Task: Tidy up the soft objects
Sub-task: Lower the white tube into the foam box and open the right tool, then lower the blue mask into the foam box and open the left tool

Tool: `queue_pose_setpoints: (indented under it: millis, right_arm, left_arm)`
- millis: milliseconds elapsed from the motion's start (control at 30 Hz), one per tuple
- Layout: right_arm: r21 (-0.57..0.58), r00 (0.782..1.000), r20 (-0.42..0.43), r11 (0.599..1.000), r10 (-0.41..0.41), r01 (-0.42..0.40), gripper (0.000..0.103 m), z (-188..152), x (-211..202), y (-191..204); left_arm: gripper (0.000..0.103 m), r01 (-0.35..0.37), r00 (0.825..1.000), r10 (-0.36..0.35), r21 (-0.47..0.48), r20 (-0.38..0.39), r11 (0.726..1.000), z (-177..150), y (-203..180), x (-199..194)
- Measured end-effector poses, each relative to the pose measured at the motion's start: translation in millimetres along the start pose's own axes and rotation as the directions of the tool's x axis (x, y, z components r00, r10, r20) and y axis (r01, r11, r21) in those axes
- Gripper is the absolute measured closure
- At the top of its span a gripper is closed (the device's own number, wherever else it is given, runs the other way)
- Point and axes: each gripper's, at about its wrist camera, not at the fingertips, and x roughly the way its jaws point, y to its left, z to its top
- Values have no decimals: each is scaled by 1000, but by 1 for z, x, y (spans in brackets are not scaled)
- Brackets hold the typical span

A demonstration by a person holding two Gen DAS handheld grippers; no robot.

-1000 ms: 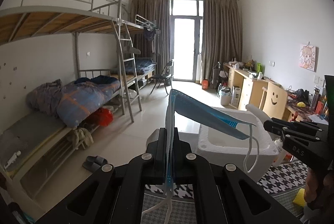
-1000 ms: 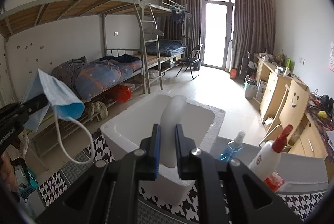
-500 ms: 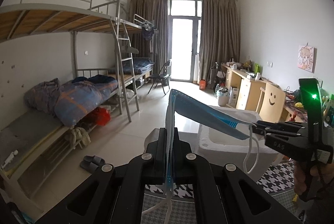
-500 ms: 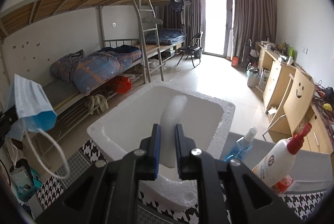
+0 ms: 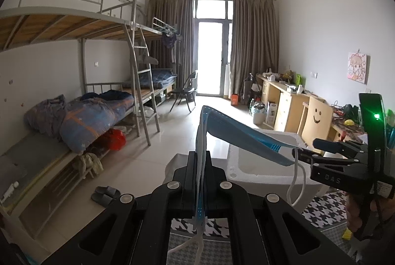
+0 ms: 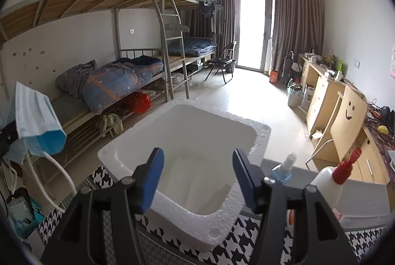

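Hanging from the left hand-held gripper (image 5: pixel 201 166), a blue surgical face mask (image 5: pixel 237 135) fills the middle of the left wrist frame: the jaws are pressed together on one folded edge, and the pleated fabric rises above them, then slopes down toward the right of the frame. Its upper side is pale blue with fine pleats, its lower edge a stronger blue, and a white ear loop (image 5: pixel 297 181) dangles from the far end while another loop trails below the jaws at the bottom centre. In the right wrist frame the same mask (image 6: pixel 34 124) shows at the left edge, drooping with its white loop curling down. The right hand-held gripper (image 6: pixel 197 178) stands spread, its jaws having just been opening, with nothing between the blue pads (image 6: pixel 153 178); beneath them lies a white foam box (image 6: pixel 259 141), open at the top, resting on a houndstooth-patterned tabletop (image 6: pixel 246 235). A small blue spray bottle (image 6: pixel 284 168) and a white bottle with a red nozzle (image 6: pixel 333 178) stand just right of the box.
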Motion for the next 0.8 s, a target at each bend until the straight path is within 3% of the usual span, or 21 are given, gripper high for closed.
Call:
queue_pose_setpoints:
  millis: [800]
  right_arm:
    - [36, 996, 69, 998, -49, 47, 36, -13, -59, -31]
  left_arm:
    - [99, 77, 997, -76, 37, -26, 996, 14, -35, 19]
